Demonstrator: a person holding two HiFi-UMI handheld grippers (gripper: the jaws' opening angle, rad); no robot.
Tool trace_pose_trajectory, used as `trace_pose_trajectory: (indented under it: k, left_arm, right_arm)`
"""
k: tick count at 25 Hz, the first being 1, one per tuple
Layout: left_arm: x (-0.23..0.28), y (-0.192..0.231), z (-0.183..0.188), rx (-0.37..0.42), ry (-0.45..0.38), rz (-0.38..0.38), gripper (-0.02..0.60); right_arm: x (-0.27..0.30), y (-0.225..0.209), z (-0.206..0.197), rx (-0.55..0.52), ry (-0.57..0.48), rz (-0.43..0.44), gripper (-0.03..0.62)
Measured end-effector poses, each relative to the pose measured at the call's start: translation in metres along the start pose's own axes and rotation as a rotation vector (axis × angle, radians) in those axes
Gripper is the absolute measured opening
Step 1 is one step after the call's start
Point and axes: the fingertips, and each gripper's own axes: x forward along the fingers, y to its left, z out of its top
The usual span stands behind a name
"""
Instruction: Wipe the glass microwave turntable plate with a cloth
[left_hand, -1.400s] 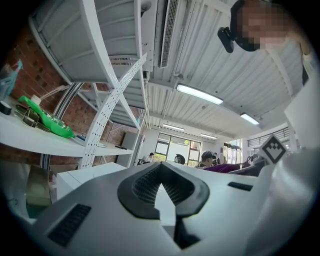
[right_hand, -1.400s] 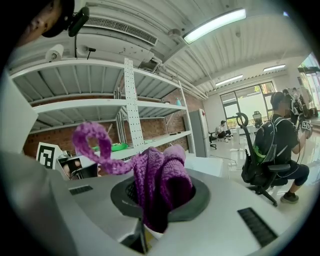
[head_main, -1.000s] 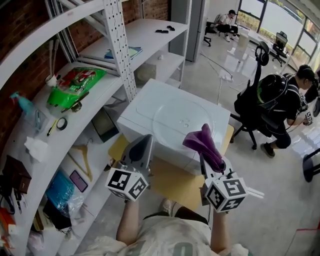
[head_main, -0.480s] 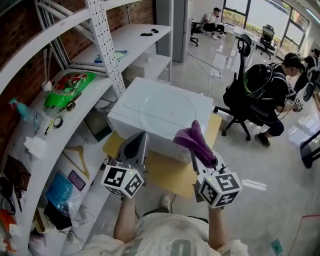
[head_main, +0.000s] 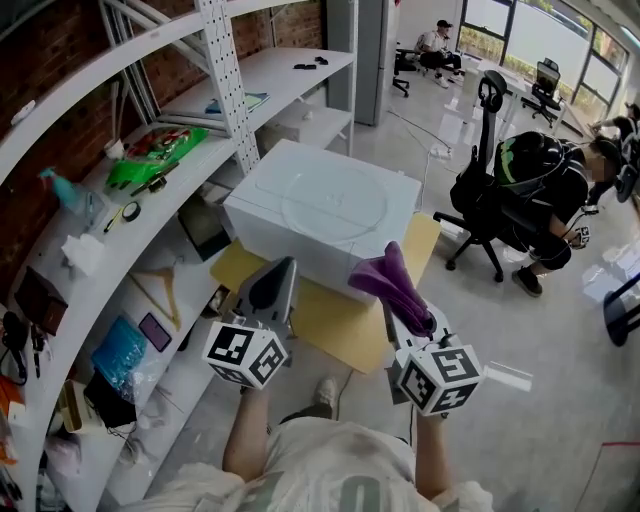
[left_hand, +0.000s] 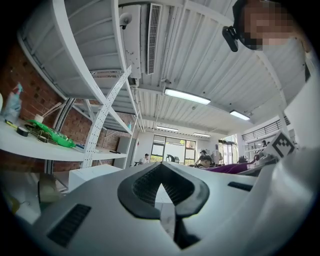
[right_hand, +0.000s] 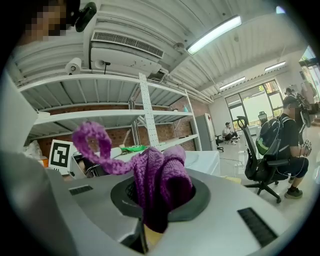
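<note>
No word or brand can be read anywhere; the only print is the black-and-white square markers on the left cube (head_main: 245, 352) and the right cube (head_main: 440, 378). The right gripper (head_main: 403, 305) is clamped on a purple cloth (head_main: 388, 278), a chunky knitted fabric with visible ribs that bunches up out of the dark padded jaws, one strand curling into a loop above them. The left gripper (head_main: 282, 265) has its smooth grey jaws brought together to a point, with nothing between the ribbed black pads. Both are held in the air near the person's body, short of the plate. The glass turntable plate (head_main: 333, 200) is a clear, round, shallow disc lying flat on top of a white box-shaped appliance (head_main: 300, 255) with matte, hard-edged sides. The appliance sits on a flat yellowish-brown board (head_main: 340, 322). To the left runs white perforated-metal shelving (head_main: 232, 75) against a red brick wall, carrying a glossy green packet (head_main: 150, 152), a pale blue spray bottle (head_main: 62, 190) and a roll of tape (head_main: 130, 211). To the right, a person (head_main: 545, 180) in dark clothes sits on a black office chair on the pale polished floor.
</note>
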Motion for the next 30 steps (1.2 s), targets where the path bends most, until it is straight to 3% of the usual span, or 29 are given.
trace_pose_trajectory:
  k: [11,22,30]
  left_arm:
    - [-0.041,-0.042,0.001,0.038,0.014,0.012,0.003]
    - [-0.142,-0.069,0.002,0.034,0.012,0.173,0.003]
    - [-0.165,-0.07,0.001,0.032,0.033,0.158,0.003]
  right_arm:
    - [-0.054,-0.004,-0.006,0.018,-0.014,-0.009,0.051]
    - [-0.104,0.024,-0.025,-0.027,0.053,0.082,0.051]
    - [-0.117,0.043,-0.039,-0.023,0.075,0.071,0.051]
